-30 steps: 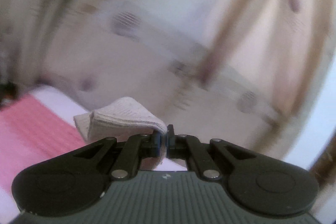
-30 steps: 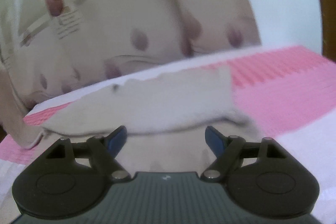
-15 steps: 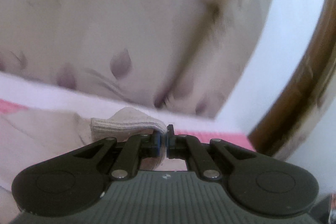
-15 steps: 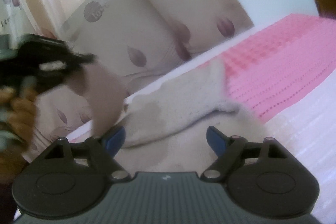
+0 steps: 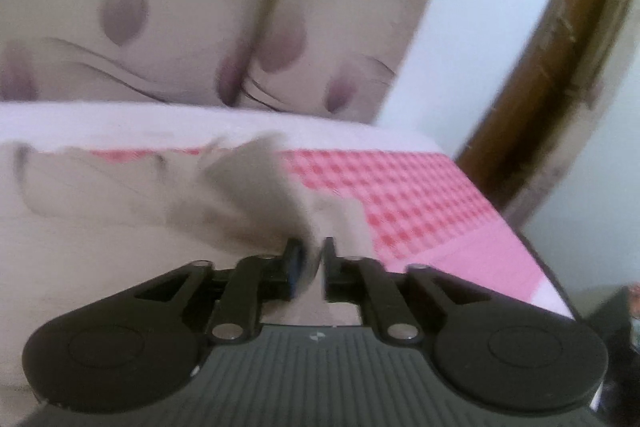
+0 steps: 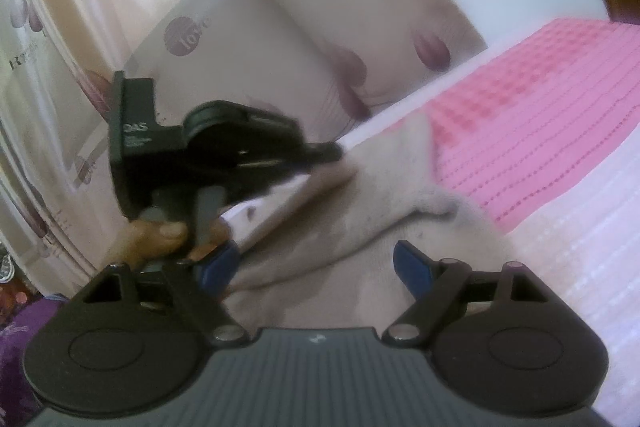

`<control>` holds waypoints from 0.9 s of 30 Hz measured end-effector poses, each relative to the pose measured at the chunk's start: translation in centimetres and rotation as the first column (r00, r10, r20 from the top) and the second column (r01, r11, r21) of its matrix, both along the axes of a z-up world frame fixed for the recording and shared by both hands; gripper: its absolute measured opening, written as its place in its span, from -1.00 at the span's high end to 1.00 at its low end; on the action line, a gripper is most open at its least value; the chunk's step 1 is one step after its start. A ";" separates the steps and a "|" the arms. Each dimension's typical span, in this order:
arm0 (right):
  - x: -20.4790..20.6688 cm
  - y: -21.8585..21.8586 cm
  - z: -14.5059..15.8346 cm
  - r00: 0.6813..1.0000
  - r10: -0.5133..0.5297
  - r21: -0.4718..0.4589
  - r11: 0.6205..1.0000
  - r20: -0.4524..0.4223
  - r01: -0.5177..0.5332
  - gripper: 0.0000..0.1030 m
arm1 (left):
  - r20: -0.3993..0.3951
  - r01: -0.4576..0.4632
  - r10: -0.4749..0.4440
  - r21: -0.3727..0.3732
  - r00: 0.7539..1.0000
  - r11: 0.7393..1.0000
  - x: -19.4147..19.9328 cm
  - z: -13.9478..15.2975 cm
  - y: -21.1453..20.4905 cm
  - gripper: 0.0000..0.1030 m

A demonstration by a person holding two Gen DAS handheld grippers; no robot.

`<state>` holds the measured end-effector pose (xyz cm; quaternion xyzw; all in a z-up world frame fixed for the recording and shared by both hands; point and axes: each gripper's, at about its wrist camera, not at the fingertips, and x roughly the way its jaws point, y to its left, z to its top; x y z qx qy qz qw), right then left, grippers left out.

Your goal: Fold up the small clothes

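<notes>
A small beige sock (image 6: 384,195) lies on the pink and white bed cover (image 6: 540,131). In the left wrist view my left gripper (image 5: 310,261) is low over the sock (image 5: 248,195), its jaws a narrow gap apart with a blurred fold of the cuff between them. Whether they still pinch it is unclear. The left gripper also shows in the right wrist view (image 6: 332,151), its tips at the sock's far end. My right gripper (image 6: 316,267) is open, its blue pads either side of the sock's near part, holding nothing.
A beige curtain with purple petals (image 5: 160,7) hangs behind the bed. A white wall and a brown wooden frame (image 5: 560,47) stand to the right. The bed's far edge (image 5: 200,115) runs just beyond the sock.
My left gripper has swung down to the bed with the sock's cuff and its jaws have parted slightly. The right gripper has stayed open over the sock.
</notes>
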<state>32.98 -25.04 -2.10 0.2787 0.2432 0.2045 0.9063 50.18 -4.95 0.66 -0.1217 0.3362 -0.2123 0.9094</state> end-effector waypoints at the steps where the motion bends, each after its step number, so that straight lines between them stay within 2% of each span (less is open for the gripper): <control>1: 0.0 0.0 0.0 1.000 -0.003 0.001 1.000 0.000 0.003 -0.65 | 0.009 0.023 -0.023 -0.014 1.000 1.000 -0.1 -0.2 0.0 0.18; 2: -0.1 -0.1 0.0 1.000 -0.004 0.003 1.000 -0.001 0.004 -0.65 | 0.019 0.040 -0.040 -0.024 0.999 0.999 -0.3 -0.3 -0.1 -0.30; 4: -0.1 -0.1 -0.1 1.000 -0.003 0.008 1.000 -0.004 0.003 -0.65 | 0.065 0.050 -0.047 -0.037 0.997 0.998 -1.4 0.2 -0.2 -0.74; 8: 0.0 -0.4 -0.1 1.000 -0.006 0.027 1.000 -0.016 0.006 -0.65 | 0.173 0.019 -0.009 -0.056 0.985 0.998 -4.3 2.2 1.8 -0.94; 11: -0.1 -0.6 -0.2 1.000 -0.011 0.034 0.999 -0.021 0.011 -0.65 | 0.186 -0.081 0.091 -0.060 0.978 0.995 -6.5 2.8 5.1 -0.99; 16: -0.2 -0.7 -0.2 0.999 -0.021 0.042 0.999 -0.030 0.022 -0.67 | 0.119 -0.251 0.242 0.067 0.963 0.966 -11.2 0.7 12.9 -0.98; 20: 0.1 -0.8 -0.2 0.998 -0.038 0.038 0.998 -0.057 0.040 -0.73 | 0.068 -0.373 0.370 0.030 0.926 0.927 -16.7 -0.6 19.7 -0.98; 23: 0.3 -1.0 -0.4 0.995 -0.051 0.043 0.998 -0.090 0.055 -0.74 | 0.042 -0.450 0.449 -0.009 0.892 0.893 -20.6 -0.8 23.3 -0.99; 25: 0.8 -1.2 -0.6 0.992 -0.045 0.054 0.997 -0.118 0.052 -0.75 | 0.026 -0.465 0.466 -0.010 0.885 0.885 -22.4 -0.7 24.7 -0.99; 27: 1.4 -1.9 -0.9 0.985 -0.035 0.082 0.995 -0.167 0.049 -0.75 | 0.026 -0.463 0.462 0.028 0.886 0.886 -23.8 -0.6 25.2 -0.99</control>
